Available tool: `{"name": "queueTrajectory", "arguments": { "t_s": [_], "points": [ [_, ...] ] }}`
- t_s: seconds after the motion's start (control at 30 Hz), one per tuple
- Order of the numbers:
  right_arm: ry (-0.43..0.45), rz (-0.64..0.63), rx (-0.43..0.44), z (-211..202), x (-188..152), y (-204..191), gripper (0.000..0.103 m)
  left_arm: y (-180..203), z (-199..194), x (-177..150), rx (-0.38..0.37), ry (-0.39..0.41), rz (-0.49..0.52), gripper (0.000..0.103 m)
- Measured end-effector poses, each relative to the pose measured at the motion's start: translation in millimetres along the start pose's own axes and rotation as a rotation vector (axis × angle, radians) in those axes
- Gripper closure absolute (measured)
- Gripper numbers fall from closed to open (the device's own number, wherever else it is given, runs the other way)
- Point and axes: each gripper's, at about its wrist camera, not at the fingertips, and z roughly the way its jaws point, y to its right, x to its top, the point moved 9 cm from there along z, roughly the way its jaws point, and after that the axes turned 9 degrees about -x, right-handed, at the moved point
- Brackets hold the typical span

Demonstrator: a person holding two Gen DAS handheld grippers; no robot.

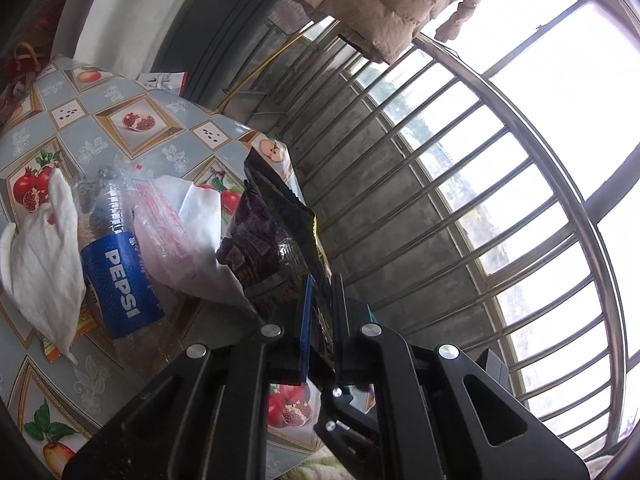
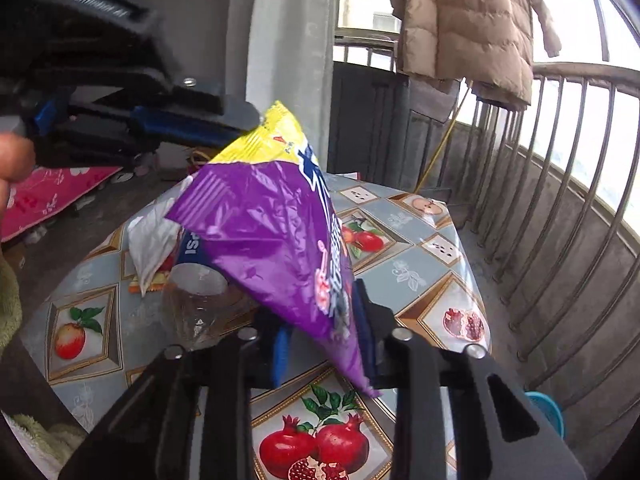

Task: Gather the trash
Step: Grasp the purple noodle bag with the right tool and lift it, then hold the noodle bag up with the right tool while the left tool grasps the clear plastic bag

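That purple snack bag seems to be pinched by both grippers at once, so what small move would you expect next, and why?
Probably the left gripper lets go. The purple snack bag hangs above the table, pinched at both ends, and the right gripper already holds its lower corner, so one grip seems enough to carry it off.

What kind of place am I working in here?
Probably an enclosed home balcony: metal window bars along the wall, a puffer coat hung to air, and a fruit-print tablecloth strewn with trash.
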Motion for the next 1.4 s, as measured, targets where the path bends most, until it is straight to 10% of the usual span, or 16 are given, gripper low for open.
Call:
{"name": "queueTrajectory", "arguments": {
  "t_s": [0.7, 0.97, 1.4],
  "points": [
    [0.011, 0.214, -0.002, 15.5, 24.3, 59.2, 0.102, -69.2, -25.6, 3.6, 0.343, 0.091, 0.068, 0.078],
    [0.028, 0.220, 0.022, 32.9, 48.5, 57.3, 0.103, -94.2, -3.1, 5.3, 0.429, 0.012, 0.054, 0.068],
    [-0.031, 0.232, 0.133, 82.8, 52.5, 32.2, 0.103, -120.2, 25.9, 6.5, 0.428, -0.073, -0.073, 0.064]
  ]
}}
